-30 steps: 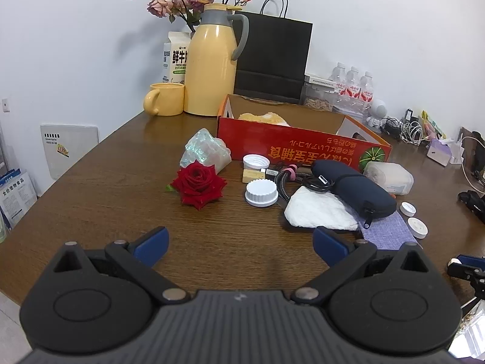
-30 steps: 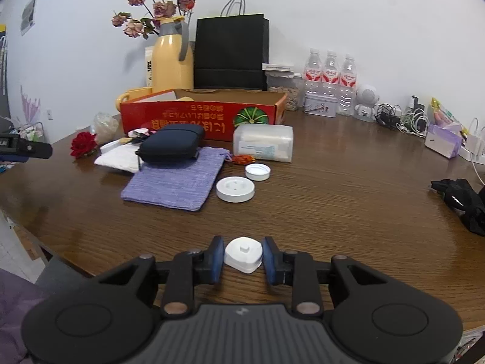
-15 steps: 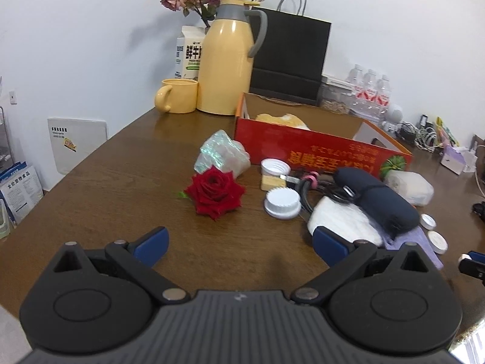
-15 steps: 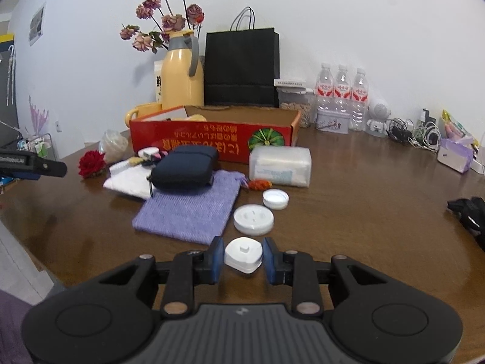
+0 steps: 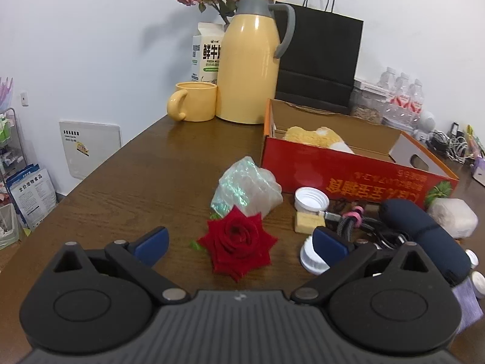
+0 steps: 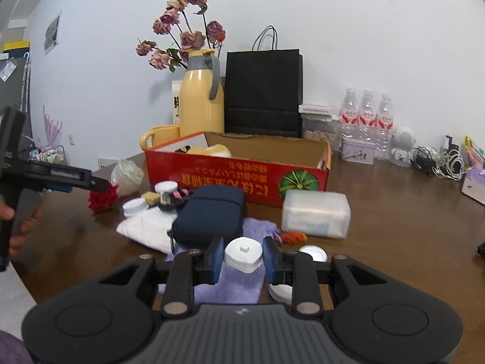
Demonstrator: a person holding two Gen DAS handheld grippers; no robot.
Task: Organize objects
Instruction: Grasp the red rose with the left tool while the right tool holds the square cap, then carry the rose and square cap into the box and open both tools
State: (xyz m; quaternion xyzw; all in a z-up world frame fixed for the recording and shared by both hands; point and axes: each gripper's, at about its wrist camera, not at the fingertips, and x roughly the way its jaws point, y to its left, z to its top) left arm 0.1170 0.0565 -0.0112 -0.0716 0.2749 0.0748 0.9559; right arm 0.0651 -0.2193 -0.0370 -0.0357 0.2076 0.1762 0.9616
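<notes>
A red rose point(image 5: 238, 244) lies on the brown table, and my left gripper point(image 5: 241, 241) stands open with its blue pads on either side of the flower, not touching it. In the right wrist view the left gripper point(image 6: 101, 184) reaches the rose point(image 6: 102, 201) from the left. My right gripper point(image 6: 243, 257) is shut on a small white cap point(image 6: 243, 254) and holds it above the purple cloth pouch point(image 6: 230, 285). The open red cardboard box point(image 5: 348, 176) point(image 6: 236, 176) stands behind the clutter with a yellow plush inside.
Around the rose: a crinkled clear bag point(image 5: 245, 189), white lids point(image 5: 311, 197), a yellow block point(image 5: 309, 223), cables, a navy case point(image 6: 210, 212), a white cloth point(image 6: 145, 227), a clear plastic box point(image 6: 315, 214). Yellow jug point(image 5: 248, 63), mug point(image 5: 192, 101), black paper bag point(image 6: 263, 91) and bottles point(image 6: 366, 118) line the back wall.
The left gripper moved forward until the rose sits between its open fingers. The right gripper carried the white cap forward, over the purple pouch and toward the box.
</notes>
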